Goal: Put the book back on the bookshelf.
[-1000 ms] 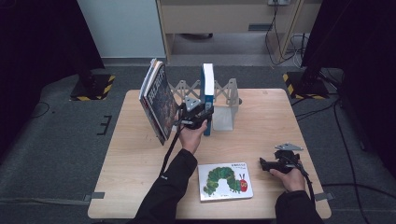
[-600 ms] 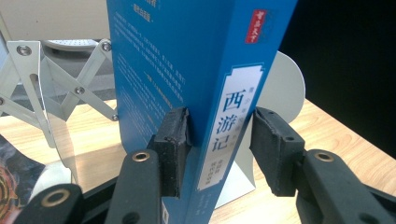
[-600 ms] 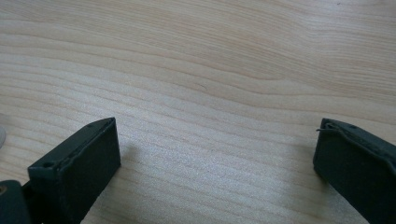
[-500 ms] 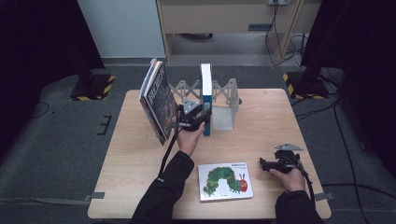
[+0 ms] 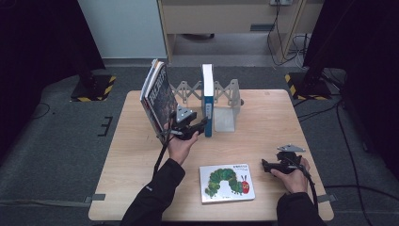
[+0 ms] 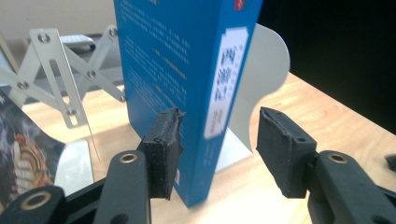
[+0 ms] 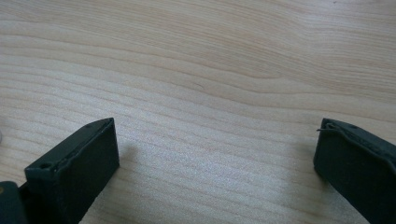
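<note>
Two grippers work a wooden table (image 5: 263, 117), each held in one of a person's hands. Left gripper (image 5: 200, 126) straddles the lower edge of an upright blue book (image 5: 207, 96); its jaws have just been opening, and in the left gripper view the blue book (image 6: 187, 79) stands between them, the left pad (image 6: 163, 151) at or just off the cover, the right pad (image 6: 280, 149) clear of the spine with a gap showing. Beyond the book from this gripper stands a pale metal bookend (image 5: 225, 115) joined to a folding lattice (image 5: 188, 89). To the gripper's other side, dark-covered books (image 5: 157, 96) lean at a tilt. Right gripper (image 5: 266, 165) rests low over bare wood, well apart from the book; in the right gripper view its jaws (image 7: 215, 158) stand wide with nothing between them. A picture book (image 5: 227, 182) with a green caterpillar lies flat beside the right gripper, near the table's front edge.
</note>
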Available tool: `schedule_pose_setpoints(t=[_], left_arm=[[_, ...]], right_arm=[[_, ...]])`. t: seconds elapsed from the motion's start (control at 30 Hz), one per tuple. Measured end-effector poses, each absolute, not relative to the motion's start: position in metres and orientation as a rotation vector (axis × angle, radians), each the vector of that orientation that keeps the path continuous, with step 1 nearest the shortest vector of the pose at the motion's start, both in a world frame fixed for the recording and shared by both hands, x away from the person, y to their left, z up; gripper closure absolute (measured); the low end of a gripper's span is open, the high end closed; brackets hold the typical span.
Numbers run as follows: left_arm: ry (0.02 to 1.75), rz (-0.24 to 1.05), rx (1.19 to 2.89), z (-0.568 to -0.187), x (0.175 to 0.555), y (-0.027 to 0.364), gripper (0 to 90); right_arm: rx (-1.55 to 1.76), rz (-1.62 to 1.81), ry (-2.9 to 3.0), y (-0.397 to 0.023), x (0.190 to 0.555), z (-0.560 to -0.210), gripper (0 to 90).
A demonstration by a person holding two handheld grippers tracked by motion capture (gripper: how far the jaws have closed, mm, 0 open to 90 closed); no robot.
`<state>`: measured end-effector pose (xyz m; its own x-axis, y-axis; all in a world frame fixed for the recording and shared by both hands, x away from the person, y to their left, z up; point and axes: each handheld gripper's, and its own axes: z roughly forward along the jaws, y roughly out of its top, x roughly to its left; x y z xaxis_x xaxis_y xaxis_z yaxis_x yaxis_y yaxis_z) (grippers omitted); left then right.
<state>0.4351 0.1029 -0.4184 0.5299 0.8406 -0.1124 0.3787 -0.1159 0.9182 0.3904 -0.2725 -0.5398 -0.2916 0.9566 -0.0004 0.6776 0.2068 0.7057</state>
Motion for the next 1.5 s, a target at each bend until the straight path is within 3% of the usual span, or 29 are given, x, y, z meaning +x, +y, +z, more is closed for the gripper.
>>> schedule_pose_setpoints(t=[0.2, 0.4, 1.0, 1.5], left_arm=[[1.019, 0.504, 1.771, -0.423, 0.419, 0.114, 45.1], [1.012, 0.490, 1.817, -0.429, 0.402, 0.127, 41.4], [1.036, 0.415, 1.966, -0.468, 0.358, 0.146, 34.0], [1.064, 0.306, 2.081, -0.501, 0.349, 0.134, 32.3]], right_arm=[[1.525, 0.850, 2.038, -0.273, 0.390, -0.539, 2.6], [1.545, 0.823, 2.040, -0.275, 0.388, -0.534, 14.4], [1.522, 1.039, 2.132, -0.255, 0.366, -0.505, 32.2], [1.505, 1.191, 2.237, -0.231, 0.346, -0.505, 35.9]])
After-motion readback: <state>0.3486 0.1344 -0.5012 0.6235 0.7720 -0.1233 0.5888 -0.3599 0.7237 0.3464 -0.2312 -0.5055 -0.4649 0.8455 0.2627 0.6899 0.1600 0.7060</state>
